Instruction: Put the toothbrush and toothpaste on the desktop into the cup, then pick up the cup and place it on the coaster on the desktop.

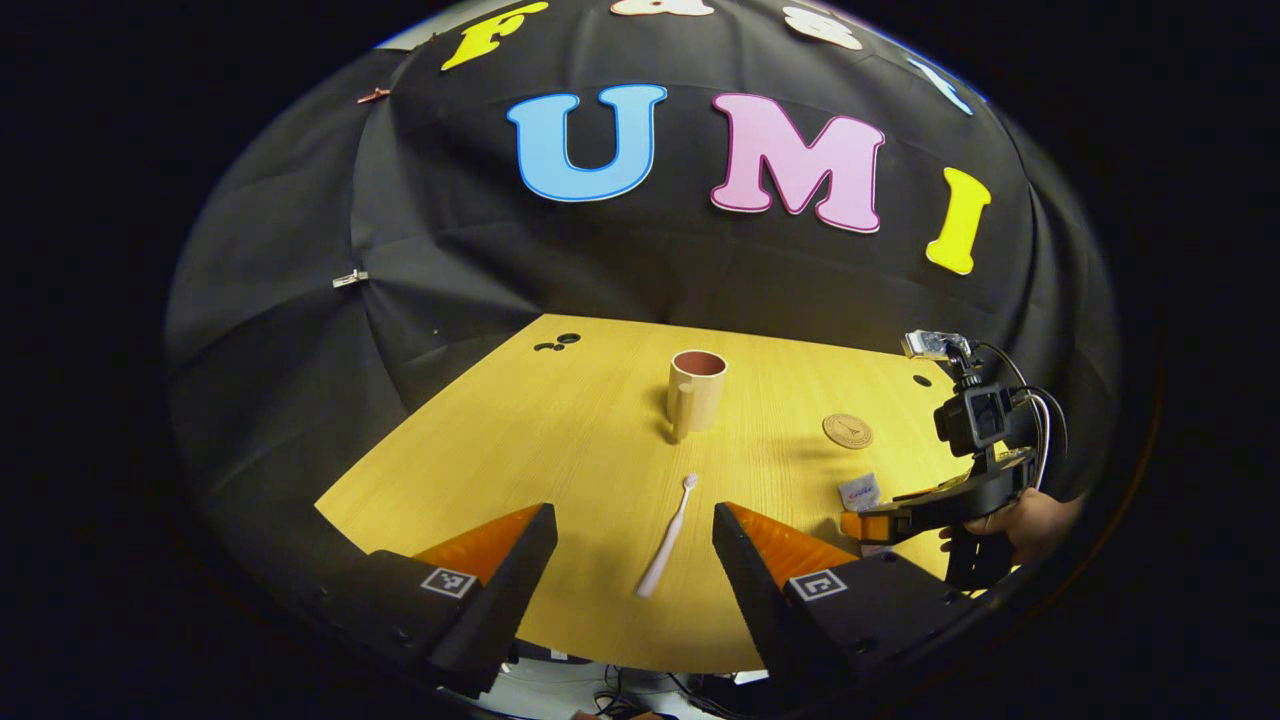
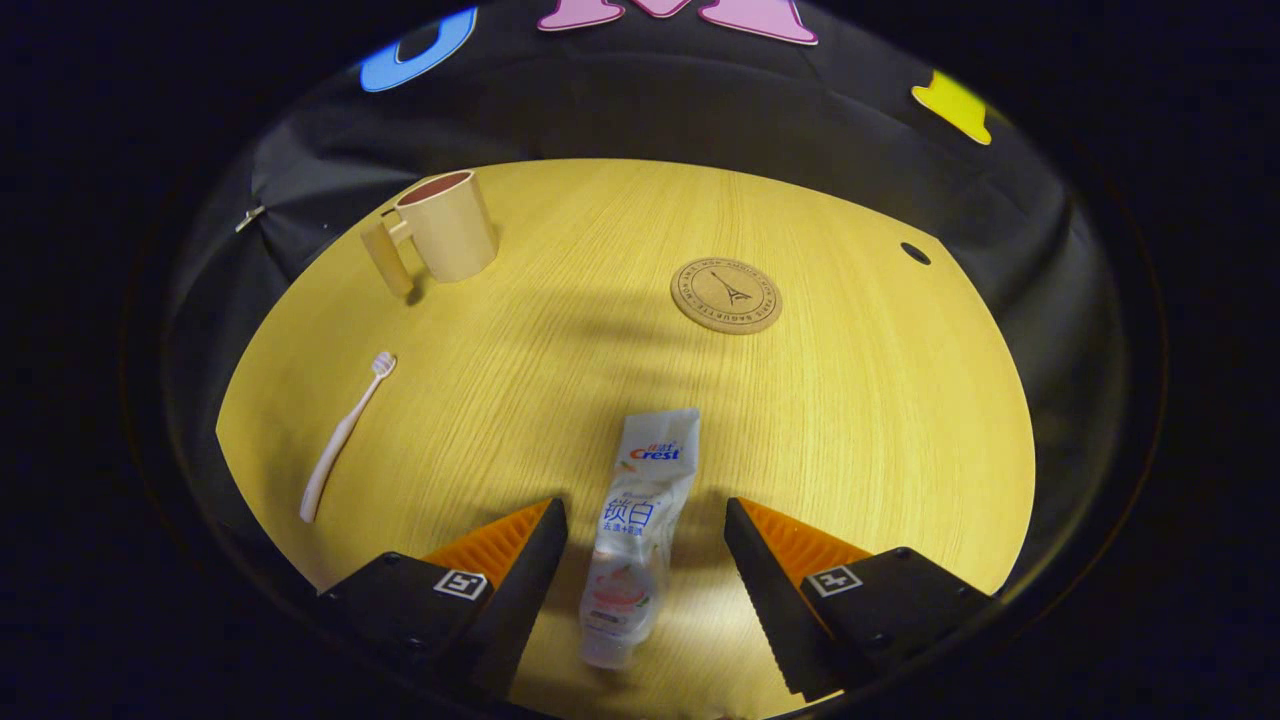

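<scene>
A beige cup point(image 1: 696, 390) point(image 2: 445, 228) with a handle stands upright mid-table. A pale pink toothbrush point(image 1: 667, 548) point(image 2: 345, 432) lies flat on the wooden desktop point(image 1: 560, 440), its handle end between the spread fingers of my left gripper point(image 1: 634, 528), which is open above it. The white toothpaste tube point(image 2: 637, 530) point(image 1: 859, 492) lies flat between the fingers of my right gripper point(image 2: 645, 520), also open and not touching it. The left gripper view shows the right gripper point(image 1: 868, 527) at the right, held by a hand. A round cork coaster point(image 1: 847, 431) point(image 2: 726, 295) lies right of the cup.
The black cloth wall rises right behind the desktop's point(image 2: 880, 400) far edge. Small dark holes point(image 1: 558, 342) point(image 2: 914, 253) mark the far corners of the desktop. Cables run off the right gripper's camera mount point(image 1: 975, 415).
</scene>
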Action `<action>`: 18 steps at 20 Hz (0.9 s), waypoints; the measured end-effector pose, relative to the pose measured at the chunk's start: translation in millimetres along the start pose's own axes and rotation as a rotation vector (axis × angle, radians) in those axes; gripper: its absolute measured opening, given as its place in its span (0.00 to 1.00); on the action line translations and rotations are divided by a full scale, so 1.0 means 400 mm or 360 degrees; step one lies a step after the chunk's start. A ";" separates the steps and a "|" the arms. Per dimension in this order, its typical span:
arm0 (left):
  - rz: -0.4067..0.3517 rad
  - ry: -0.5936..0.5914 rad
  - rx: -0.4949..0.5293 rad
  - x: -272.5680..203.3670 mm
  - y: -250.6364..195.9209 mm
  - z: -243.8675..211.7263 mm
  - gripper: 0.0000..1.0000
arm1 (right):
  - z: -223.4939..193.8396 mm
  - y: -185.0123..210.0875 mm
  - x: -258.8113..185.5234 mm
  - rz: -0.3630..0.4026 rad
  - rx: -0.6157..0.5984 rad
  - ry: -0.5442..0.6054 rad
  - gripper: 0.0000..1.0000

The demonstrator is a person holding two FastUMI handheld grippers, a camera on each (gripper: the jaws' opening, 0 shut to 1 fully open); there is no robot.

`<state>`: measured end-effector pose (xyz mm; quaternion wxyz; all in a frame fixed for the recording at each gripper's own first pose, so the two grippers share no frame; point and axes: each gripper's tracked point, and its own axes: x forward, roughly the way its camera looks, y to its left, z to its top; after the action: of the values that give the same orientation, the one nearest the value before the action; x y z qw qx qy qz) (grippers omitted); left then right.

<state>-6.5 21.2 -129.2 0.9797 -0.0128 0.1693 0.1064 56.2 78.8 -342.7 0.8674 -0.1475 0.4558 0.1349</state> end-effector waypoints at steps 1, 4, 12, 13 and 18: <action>0.0010 0.0004 -0.0005 -0.002 -0.001 -0.004 0.98 | -0.010 0.002 0.006 0.0010 -0.0013 0.0018 0.99; 0.0030 -0.0007 -0.0023 -0.001 -0.019 -0.003 0.98 | -0.015 0.013 0.010 0.0067 -0.0024 0.0021 0.95; -0.0005 -0.0016 -0.0085 0.016 -0.087 -0.013 0.97 | -0.005 0.013 0.018 0.0133 -0.0043 -0.0007 0.48; -0.0009 0.0000 -0.0091 0.021 -0.091 -0.024 0.98 | -0.006 0.011 0.013 0.0163 -0.0059 -0.0003 0.48; -0.0019 0.0054 -0.0063 0.045 -0.109 -0.047 0.98 | -0.002 0.006 0.006 0.0275 0.0062 0.0008 0.41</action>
<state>13.0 -18.9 -153.2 0.9769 -0.0350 0.1837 0.1036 56.1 81.1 -345.4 0.8541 -0.0911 0.4715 0.1999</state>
